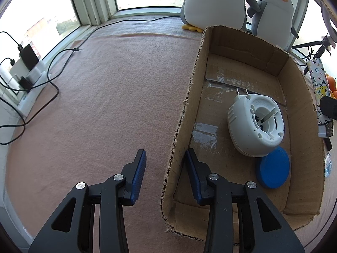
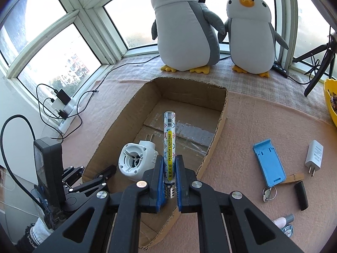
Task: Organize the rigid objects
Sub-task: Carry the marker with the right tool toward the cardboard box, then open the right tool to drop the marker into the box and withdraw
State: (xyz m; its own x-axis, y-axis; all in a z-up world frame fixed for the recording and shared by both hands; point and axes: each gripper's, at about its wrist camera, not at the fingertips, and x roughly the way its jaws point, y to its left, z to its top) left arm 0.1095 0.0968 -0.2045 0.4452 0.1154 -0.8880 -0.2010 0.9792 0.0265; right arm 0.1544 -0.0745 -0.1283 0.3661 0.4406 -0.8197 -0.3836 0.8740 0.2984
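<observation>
Cardboard box (image 2: 212, 147) takes the rigid bits; a long lighter (image 2: 169, 145) hangs over it.
Right tongs (image 2: 169, 181) are clenched on the lighter near its metal head, barrel pointing to 12 o'clock above the box floor. It looks light, stiff and glossy, so probably slippery: a grip lower on the barrel seems safest. Left tongs (image 1: 165, 158) straddle the box's left wall and pinch it. A white plug-in diffuser (image 1: 256, 124) and blue disc (image 1: 273, 168) lie inside.
</observation>
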